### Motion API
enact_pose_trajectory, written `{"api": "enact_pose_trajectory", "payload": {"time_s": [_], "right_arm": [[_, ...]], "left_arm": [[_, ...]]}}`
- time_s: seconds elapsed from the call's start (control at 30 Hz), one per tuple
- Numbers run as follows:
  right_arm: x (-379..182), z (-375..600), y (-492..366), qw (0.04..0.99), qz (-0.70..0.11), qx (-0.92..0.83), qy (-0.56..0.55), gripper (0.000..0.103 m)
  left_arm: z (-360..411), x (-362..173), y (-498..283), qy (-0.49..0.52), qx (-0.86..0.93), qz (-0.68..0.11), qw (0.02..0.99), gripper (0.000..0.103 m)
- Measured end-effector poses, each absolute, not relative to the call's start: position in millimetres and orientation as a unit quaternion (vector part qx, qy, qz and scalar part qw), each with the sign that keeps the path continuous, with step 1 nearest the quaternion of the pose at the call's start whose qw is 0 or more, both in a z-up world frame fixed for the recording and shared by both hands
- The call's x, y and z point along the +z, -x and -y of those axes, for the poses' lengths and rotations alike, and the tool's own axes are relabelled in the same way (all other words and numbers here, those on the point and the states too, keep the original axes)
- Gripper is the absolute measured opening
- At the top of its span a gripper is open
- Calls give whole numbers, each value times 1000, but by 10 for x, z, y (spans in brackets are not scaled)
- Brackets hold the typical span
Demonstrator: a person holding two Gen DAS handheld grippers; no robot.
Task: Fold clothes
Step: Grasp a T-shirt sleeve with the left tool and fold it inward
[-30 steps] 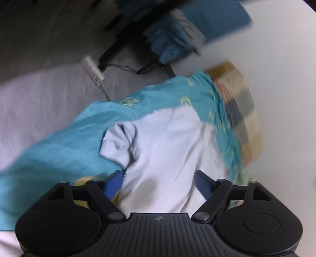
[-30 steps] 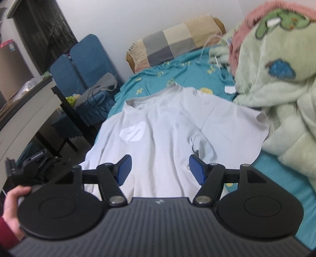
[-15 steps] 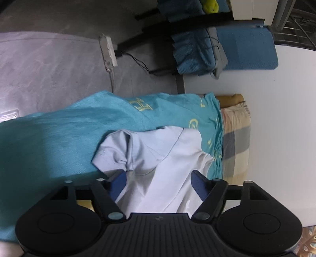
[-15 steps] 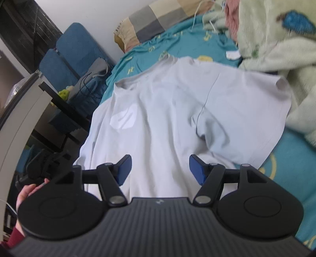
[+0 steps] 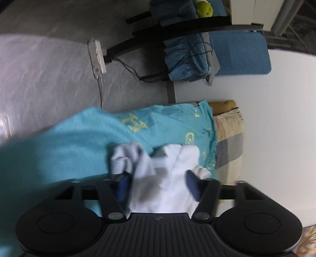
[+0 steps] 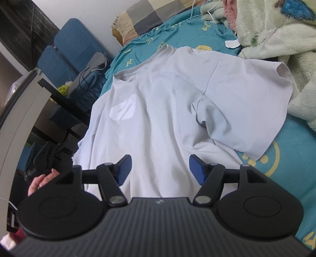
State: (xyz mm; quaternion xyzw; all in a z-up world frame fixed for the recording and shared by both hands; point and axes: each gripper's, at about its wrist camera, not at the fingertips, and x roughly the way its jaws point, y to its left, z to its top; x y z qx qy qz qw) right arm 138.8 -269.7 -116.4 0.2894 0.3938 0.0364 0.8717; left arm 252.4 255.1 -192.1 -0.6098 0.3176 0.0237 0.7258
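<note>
A pale lilac-white T-shirt (image 6: 164, 110) lies spread on the teal bed sheet (image 6: 296, 142), collar toward the pillow, a white logo on its chest. Its right sleeve (image 6: 246, 102) is spread flat. My right gripper (image 6: 160, 170) is open above the shirt's lower body, nothing between its fingers. In the left wrist view the shirt's left side (image 5: 158, 178) hangs over the bed edge with its sleeve (image 5: 126, 158) bunched. My left gripper (image 5: 157, 184) is open with the cloth between its blue pads, not clamped.
A plaid pillow (image 6: 142, 17) lies at the head of the bed. A fluffy green-and-pink blanket (image 6: 276, 29) is piled on the right. A blue chair (image 6: 69, 49) with cables and a black desk frame (image 5: 167, 31) stand beside the bed. A power strip (image 5: 96, 57) lies on the floor.
My left gripper has moved in on the shirt's left side, and the sleeve now bunches at its left finger. My right gripper has dropped closer over the shirt's lower body. Both stay open.
</note>
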Motion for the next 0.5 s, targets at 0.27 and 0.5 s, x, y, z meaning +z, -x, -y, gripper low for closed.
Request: {"api": "enact_pose_trajectory", "payload": {"time_s": [0.27,0.5], "right_arm": [[-1208,2714,-1436,871,-396,27,-291,67],[-1226,2769,-1464,874,-393,11,-287,67]], "left_arm": [[-2576,-1491,-2795,419,53,-301,855,7],[-2480,-1456,-2981,268,94,-333,899,11]]}}
